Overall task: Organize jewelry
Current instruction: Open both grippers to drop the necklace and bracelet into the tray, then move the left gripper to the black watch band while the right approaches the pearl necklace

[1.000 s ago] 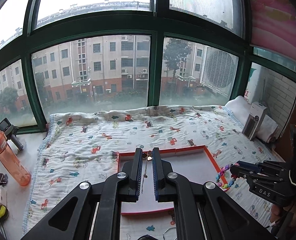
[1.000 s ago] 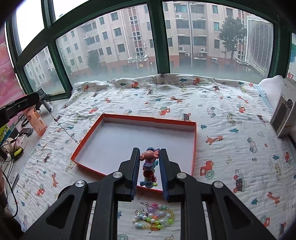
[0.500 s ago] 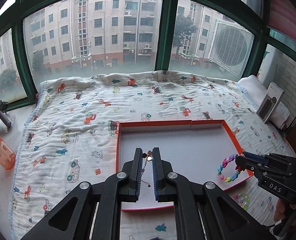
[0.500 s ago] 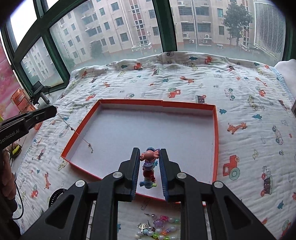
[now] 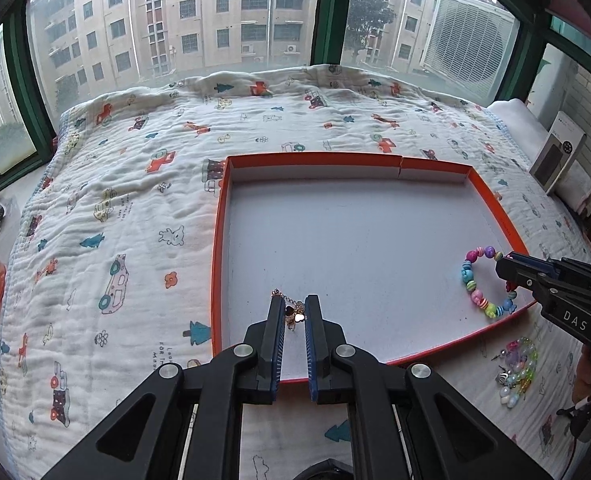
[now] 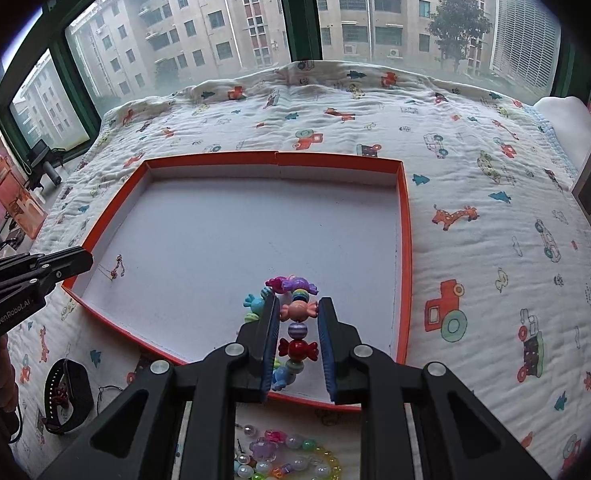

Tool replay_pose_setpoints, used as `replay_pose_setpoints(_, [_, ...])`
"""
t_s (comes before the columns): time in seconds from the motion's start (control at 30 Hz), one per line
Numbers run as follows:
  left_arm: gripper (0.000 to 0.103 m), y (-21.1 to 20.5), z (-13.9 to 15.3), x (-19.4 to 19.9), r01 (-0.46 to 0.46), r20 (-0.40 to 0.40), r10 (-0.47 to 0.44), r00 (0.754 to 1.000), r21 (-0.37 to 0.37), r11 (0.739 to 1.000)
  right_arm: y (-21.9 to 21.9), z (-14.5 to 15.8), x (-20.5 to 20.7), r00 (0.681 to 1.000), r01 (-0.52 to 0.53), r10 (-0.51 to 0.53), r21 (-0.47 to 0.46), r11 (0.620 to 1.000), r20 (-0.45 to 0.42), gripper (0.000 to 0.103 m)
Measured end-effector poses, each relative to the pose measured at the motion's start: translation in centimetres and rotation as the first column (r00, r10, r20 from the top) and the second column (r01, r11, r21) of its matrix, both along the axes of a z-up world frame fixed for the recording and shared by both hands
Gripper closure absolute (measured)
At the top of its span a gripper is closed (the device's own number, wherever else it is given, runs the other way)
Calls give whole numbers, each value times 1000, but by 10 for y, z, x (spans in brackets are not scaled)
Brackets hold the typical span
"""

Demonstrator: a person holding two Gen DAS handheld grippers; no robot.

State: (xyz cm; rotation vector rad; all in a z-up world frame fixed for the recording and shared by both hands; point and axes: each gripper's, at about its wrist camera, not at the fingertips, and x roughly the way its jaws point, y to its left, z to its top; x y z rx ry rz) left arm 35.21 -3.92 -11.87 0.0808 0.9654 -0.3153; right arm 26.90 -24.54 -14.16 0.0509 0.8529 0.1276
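Observation:
An orange-rimmed shallow tray with a white floor lies on the printed quilt. My left gripper is low over the tray's near left corner, shut on a thin gold chain necklace whose links pile on the tray floor. My right gripper is shut on a colourful candy-bead bracelet, which hangs into the tray's near right part; from the left wrist view the bracelet rests on the tray floor. The necklace also shows in the right wrist view.
A pastel bead bracelet lies on the quilt outside the tray's near right corner. A black smartwatch lies near the tray's left front. An orange bottle stands at far left, a white box at far right.
Both grippers have moved forward and down over the tray. The necklace and the bead bracelet, hanging in the air before, now reach the tray floor.

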Motion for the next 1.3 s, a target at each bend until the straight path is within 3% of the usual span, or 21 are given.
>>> replay_pose_setpoints(0.2, [91, -4, -5, 0, 12, -19, -12, 1000, 21, 1000, -4, -2, 3, 1000, 8, -8, 16, 1000, -8, 79])
replay_pose_setpoints(0.3, [85, -5, -6, 0, 22, -27, -21, 999, 21, 1000, -4, -1, 2, 1000, 11, -11, 15, 1000, -1, 69])
replay_pose_setpoints(0.37, [54, -5, -5, -2, 22, -25, -21, 999, 21, 1000, -5, 3, 0, 1000, 11, -11, 16, 1000, 11, 56])
replay_pose_setpoints(0.43, [46, -3, 0, -7, 17, 2, -17, 1000, 21, 1000, -4, 7, -2, 1000, 10, -10, 15, 1000, 22, 54])
replay_pose_setpoints(0.8, [46, 6, 23, -57, 135, -15, -135, 991, 4, 991, -4, 27, -39, 998, -9, 8, 12, 1000, 57, 46])
replay_pose_setpoints(1.0, [41, 8, 11, -97, 238, -77, -237, 969, 8, 971, -8, 23, -62, 999, -2, 0, 45, 999, 35, 45])
replay_pose_setpoints(1.07, [35, 8, 7, -107, 267, -85, -265, 961, 18, 963, -7, 23, -70, 999, -5, 4, 36, 999, 35, 45])
replay_pose_setpoints(1.3, [32, 3, -6, -118, 332, -103, -326, 940, 49, 942, -2, 17, -85, 999, -31, 31, 17, 999, 12, 45])
